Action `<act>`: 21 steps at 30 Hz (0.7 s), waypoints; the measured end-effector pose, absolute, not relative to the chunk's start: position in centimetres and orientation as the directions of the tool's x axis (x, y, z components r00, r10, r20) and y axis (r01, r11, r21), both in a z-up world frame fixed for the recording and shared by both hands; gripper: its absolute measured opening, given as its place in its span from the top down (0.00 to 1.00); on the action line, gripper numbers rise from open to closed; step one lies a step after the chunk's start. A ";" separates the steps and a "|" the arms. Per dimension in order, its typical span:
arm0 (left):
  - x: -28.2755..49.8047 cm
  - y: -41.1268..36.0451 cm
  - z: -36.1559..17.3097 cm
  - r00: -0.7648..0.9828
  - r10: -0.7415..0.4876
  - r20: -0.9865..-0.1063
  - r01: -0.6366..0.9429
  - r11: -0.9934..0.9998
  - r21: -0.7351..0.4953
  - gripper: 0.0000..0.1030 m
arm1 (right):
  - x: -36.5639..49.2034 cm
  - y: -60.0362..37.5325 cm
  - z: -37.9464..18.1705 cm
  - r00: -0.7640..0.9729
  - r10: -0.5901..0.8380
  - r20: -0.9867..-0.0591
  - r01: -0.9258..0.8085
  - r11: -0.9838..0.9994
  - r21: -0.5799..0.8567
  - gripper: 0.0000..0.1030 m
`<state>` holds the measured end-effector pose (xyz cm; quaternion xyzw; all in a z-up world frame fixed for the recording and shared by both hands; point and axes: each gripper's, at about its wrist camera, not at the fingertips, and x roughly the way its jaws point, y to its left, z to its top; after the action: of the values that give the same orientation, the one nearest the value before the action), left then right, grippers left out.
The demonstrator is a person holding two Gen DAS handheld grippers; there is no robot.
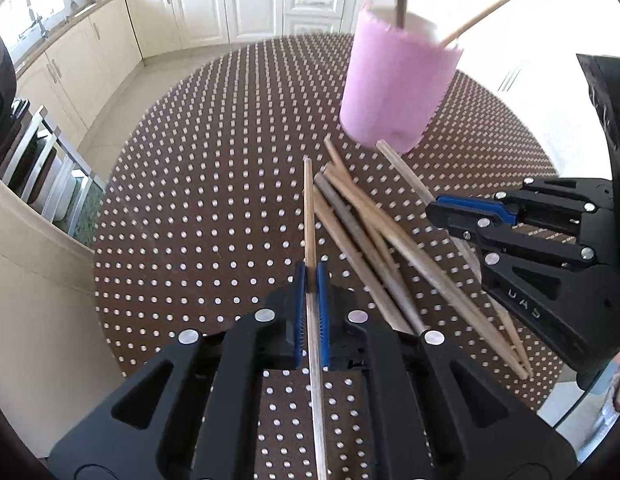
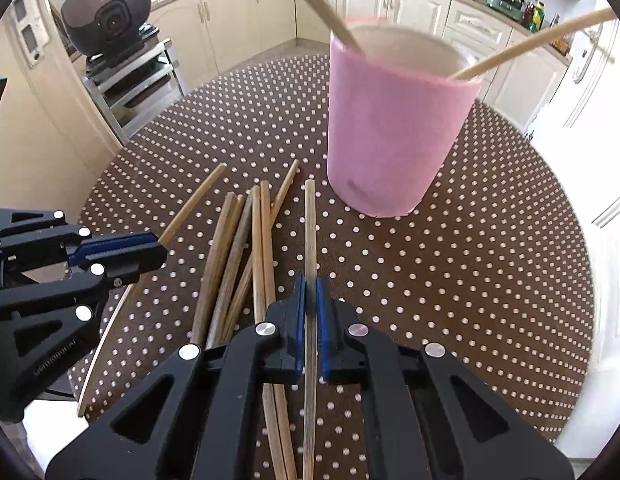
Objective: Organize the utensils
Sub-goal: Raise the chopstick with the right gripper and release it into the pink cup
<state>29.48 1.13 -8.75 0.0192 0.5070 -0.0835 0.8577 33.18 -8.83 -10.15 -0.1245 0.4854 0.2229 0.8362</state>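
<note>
Clamping one chopstick (image 1: pixel 308 216) each, left gripper (image 1: pixel 311 280) and right gripper (image 2: pixel 310 292); two in cup (image 2: pixel 389 128).

I see open dotted desk (image 2: pixel 489 280) right of my right tool (image 2: pixel 310 292), and more far left. Pink cup (image 2: pixel 393 128) stands ahead w/ two sticks (image 2: pixel 529 46) angling out over its rim, blocking approach from above. Loose chopstick pile (image 2: pixel 238 256) fills the gap btwn both tools; left tool (image 1: pixel 311 284) sits just beside it.
</note>
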 end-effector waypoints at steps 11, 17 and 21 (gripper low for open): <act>25.0 0.1 -1.9 0.604 -0.175 -0.778 0.219 0.975 -0.050 0.94 | 29.3 -10.1 -4.2 0.532 0.327 -0.781 -0.509 0.861 0.014 0.96; 22.4 -0.7 1.2 0.660 -0.213 -0.720 0.256 0.965 -0.051 0.94 | 27.1 -11.1 -1.1 0.591 0.379 -0.712 -0.517 0.856 0.027 0.96; 21.2 -1.2 2.7 0.695 -0.234 -0.680 0.272 0.961 -0.052 0.94 | 25.8 -11.3 0.6 0.633 0.406 -0.659 -0.522 0.853 0.023 0.96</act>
<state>21.19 -1.19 2.67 0.0262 0.3657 -0.1373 0.9202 25.81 -11.27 0.63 -0.0851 0.3418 0.2578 0.8997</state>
